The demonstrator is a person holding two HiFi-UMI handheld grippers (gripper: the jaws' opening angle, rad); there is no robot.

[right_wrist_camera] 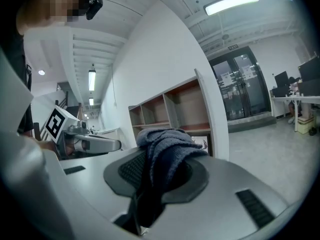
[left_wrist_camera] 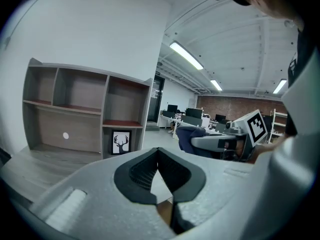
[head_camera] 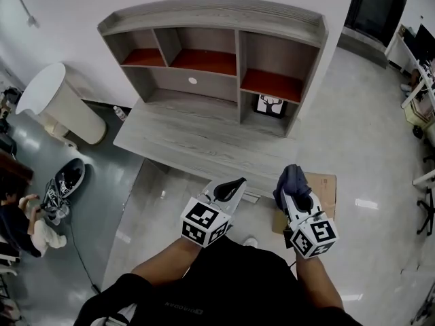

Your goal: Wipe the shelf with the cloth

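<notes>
Blue-grey cloth [head_camera: 291, 179] is bunched between the jaws of the right claw [head_camera: 299, 197], which clamps it, well short of the grey wooden shelf [head_camera: 211, 22]. Beside it, the left claw [head_camera: 230, 189] is pinched closed on nothing.

I'm seeing only the top of the cloth [right_wrist_camera: 167, 144]; the rest is disappearing between the right gripper's [right_wrist_camera: 157, 173] fingers. From that view the cloth is also covering the shelf's [right_wrist_camera: 185, 104] lower part. The head view's left edge is cropping a crouched person [head_camera: 17, 226], and the deer picture [head_camera: 270, 105] is showing too small for detail.
</notes>
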